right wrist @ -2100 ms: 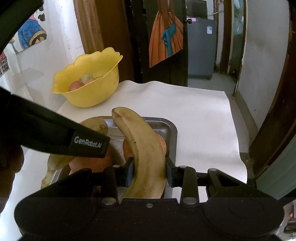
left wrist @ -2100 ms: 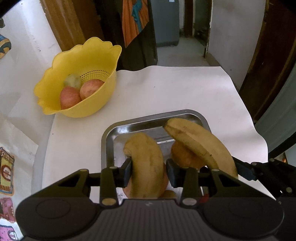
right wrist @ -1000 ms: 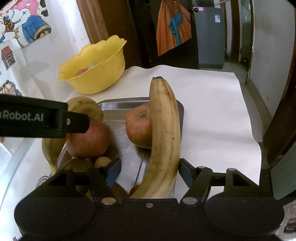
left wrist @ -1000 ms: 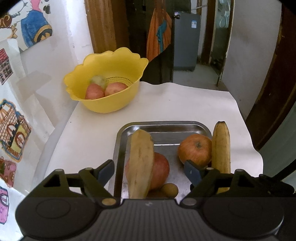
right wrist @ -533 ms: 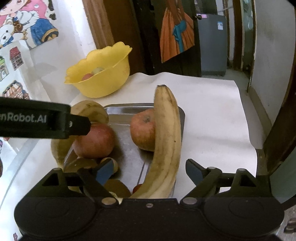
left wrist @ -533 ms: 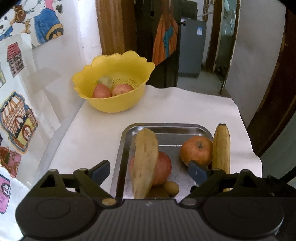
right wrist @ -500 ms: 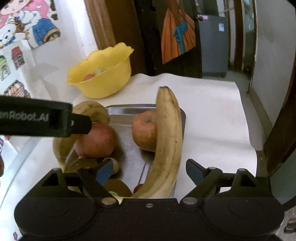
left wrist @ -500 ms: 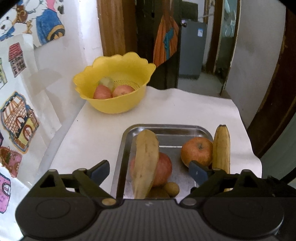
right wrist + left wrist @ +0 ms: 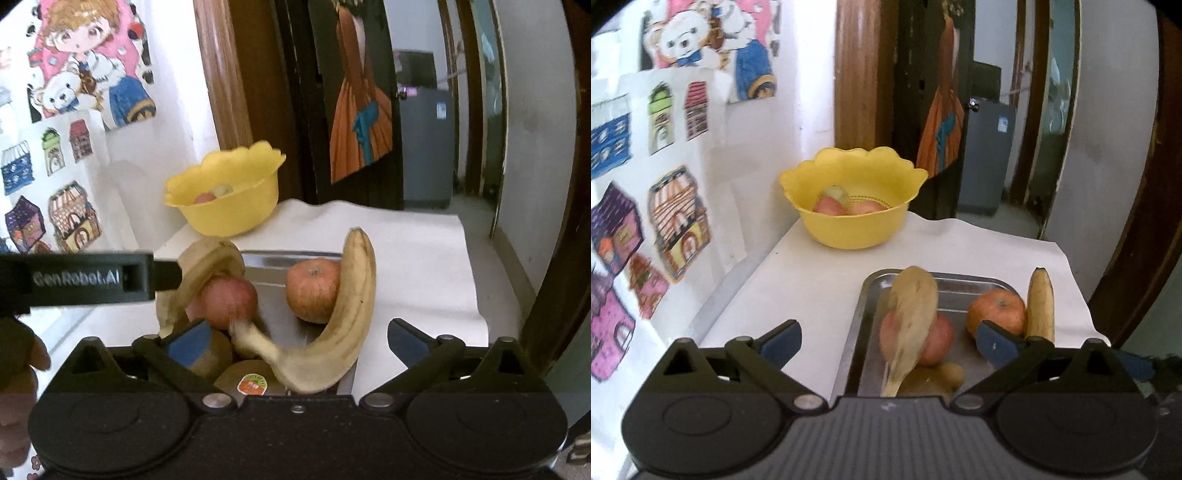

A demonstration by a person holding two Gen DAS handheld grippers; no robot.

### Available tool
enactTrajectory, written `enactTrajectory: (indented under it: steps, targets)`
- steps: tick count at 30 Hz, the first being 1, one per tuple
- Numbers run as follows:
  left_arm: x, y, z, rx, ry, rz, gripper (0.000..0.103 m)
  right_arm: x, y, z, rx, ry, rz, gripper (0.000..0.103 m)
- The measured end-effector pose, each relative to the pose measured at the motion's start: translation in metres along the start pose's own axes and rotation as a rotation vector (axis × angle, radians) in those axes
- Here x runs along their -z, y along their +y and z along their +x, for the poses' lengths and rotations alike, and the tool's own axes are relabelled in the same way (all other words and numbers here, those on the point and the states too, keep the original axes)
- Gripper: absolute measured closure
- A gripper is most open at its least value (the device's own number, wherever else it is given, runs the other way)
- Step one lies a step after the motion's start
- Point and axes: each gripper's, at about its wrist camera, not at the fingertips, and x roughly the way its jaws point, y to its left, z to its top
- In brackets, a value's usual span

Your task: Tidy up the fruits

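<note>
A steel tray (image 9: 956, 286) (image 9: 273, 264) on the white table holds two bananas, two apples and kiwis. One banana (image 9: 910, 321) (image 9: 199, 280) leans over a red apple (image 9: 940, 341) (image 9: 225, 301). The other banana (image 9: 1041, 306) (image 9: 343, 317) lies along the tray's right edge beside an orange-red apple (image 9: 995, 312) (image 9: 314, 290). Kiwis (image 9: 249, 378) lie at the tray's near end. My left gripper (image 9: 886, 343) is open and empty, above the tray's near left. My right gripper (image 9: 295, 341) is open and empty over the tray's near end.
A yellow bowl (image 9: 857, 225) (image 9: 229, 214) with apples and a pale fruit stands at the table's far left. A wall with stickers (image 9: 635, 206) runs along the left. The table edge (image 9: 1075, 280) drops off on the right by a doorway.
Both grippers let go of their bananas, which now rest on the tray. Both grippers opened wide, then pulled back and up from the tray.
</note>
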Motion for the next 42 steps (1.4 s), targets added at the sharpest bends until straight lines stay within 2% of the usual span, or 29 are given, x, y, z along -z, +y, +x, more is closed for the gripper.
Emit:
enactTrajectory:
  steps: [6,10,14,18,24,29,36,42]
  targets:
    - [0.027,0.014,-0.016,-0.019,-0.102,-0.018,0.001,0.02,-0.001,-0.011,-0.032,-0.048,-0.029,0.001]
    - [0.046,0.015,-0.021,-0.049,-0.141,0.014,0.001,0.035,-0.004,-0.02,-0.073,-0.089,-0.048,0.001]
    - [0.064,0.013,-0.04,-0.062,-0.2,0.045,0.001,0.047,-0.005,-0.036,-0.061,-0.131,-0.058,0.001]
    - [0.081,0.014,-0.07,-0.055,-0.251,0.051,0.001,0.058,-0.004,-0.072,-0.022,-0.179,-0.029,0.001]
    - [0.101,0.024,-0.121,-0.046,-0.268,-0.017,0.001,0.069,0.013,-0.13,-0.002,-0.218,-0.062,0.001]
    - [0.115,0.029,-0.161,-0.049,-0.301,-0.027,0.001,0.085,0.031,-0.17,-0.016,-0.264,-0.112,0.001]
    - [0.136,0.039,-0.196,-0.058,-0.317,-0.052,0.0,0.106,0.05,-0.208,-0.015,-0.305,-0.139,0.001]
    - [0.153,0.048,-0.213,-0.067,-0.314,-0.067,0.0,0.12,0.057,-0.223,-0.022,-0.311,-0.116,0.001]
